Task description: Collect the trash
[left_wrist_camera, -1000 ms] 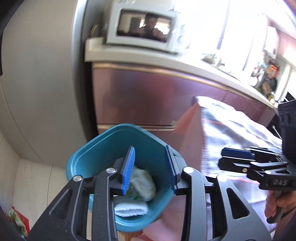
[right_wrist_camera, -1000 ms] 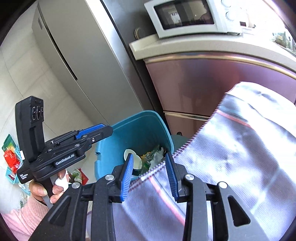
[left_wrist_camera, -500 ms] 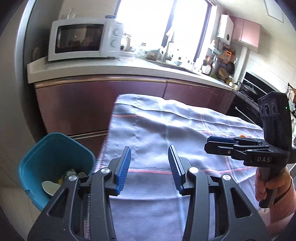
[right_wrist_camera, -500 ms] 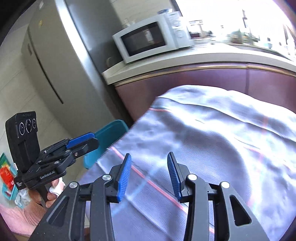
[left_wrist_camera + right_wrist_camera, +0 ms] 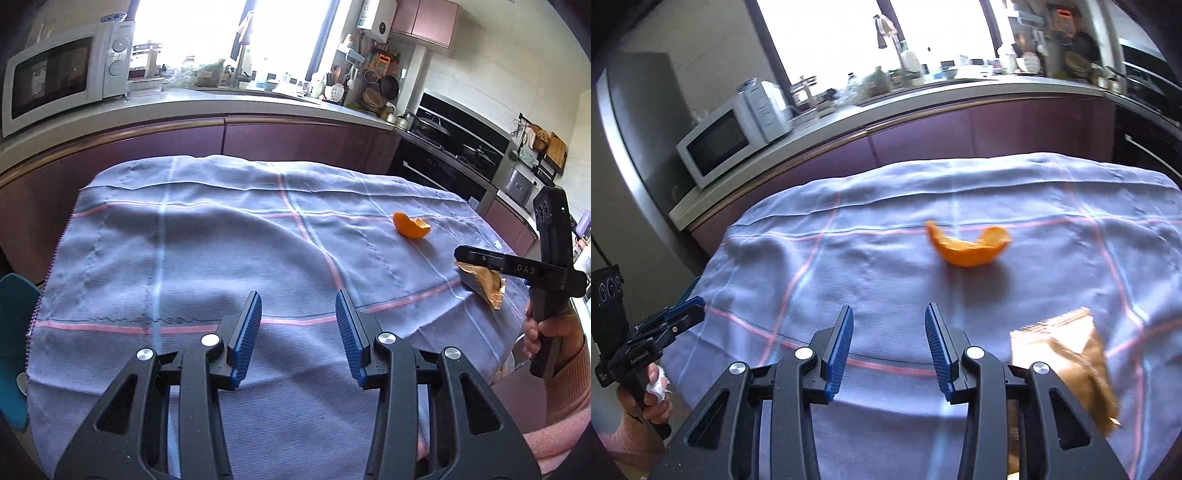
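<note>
A table draped in a pale blue cloth (image 5: 207, 258) with pink lines is seen from both wrist cameras. On it an orange peel (image 5: 967, 245) is found, lying curled with its hollow upward, toward the far right part of the cloth. Nearer and further right a brown wrapper (image 5: 1067, 350) is laid flat, well apart from the peel; in the right wrist view it is blurred, so its print cannot be read.

The left gripper (image 5: 298, 332) is held over the near part of the cloth, its blue pads (image 5: 245, 332) standing apart with nothing between them. The right gripper (image 5: 888, 343) is likewise held with its jaws apart and empty, pointed toward the peel, with the wrapper just to its right. In the left wrist view the right gripper is seen side-on above the wrapper, gripped by a hand in a pink sleeve (image 5: 565, 384).

A teal bin (image 5: 14, 354) is glimpsed at the left edge of the table. A microwave (image 5: 62, 81) is set on the counter behind.
</note>
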`<action>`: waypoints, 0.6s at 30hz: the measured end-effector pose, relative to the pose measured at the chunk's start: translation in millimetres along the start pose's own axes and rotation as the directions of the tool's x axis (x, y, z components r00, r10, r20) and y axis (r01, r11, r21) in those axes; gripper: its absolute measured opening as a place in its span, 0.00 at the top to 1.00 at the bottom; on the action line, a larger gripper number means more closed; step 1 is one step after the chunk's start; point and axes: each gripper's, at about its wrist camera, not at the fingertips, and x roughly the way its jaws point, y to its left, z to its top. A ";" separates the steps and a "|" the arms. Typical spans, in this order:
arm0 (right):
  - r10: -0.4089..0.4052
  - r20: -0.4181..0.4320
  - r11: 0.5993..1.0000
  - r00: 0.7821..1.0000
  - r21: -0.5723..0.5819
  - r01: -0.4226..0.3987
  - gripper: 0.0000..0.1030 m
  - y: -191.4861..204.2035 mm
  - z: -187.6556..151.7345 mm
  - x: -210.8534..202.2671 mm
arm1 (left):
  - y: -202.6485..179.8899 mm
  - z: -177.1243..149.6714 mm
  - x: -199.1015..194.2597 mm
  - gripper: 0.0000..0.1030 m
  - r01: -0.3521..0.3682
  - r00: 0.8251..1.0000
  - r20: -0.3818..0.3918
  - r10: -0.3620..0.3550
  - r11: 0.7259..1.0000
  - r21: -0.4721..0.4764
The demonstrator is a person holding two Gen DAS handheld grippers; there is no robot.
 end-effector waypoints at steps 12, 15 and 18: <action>-0.091 -0.038 0.980 0.995 0.174 0.096 0.60 -93.4 -38.5 -24.9 | -28.6 -2.3 23.5 0.60 0.059 0.997 -0.052 -0.057 0.998 0.031; -0.036 -0.039 0.983 0.999 0.179 0.043 0.78 -90.2 -41.2 -20.7 | -30.1 -1.9 21.4 0.59 0.060 0.997 -0.054 -0.058 0.997 0.037; 0.048 -0.010 0.984 0.999 0.171 -0.045 0.81 -76.3 -36.1 -21.9 | -29.5 -2.8 19.7 0.59 0.062 0.997 -0.055 -0.060 0.997 0.040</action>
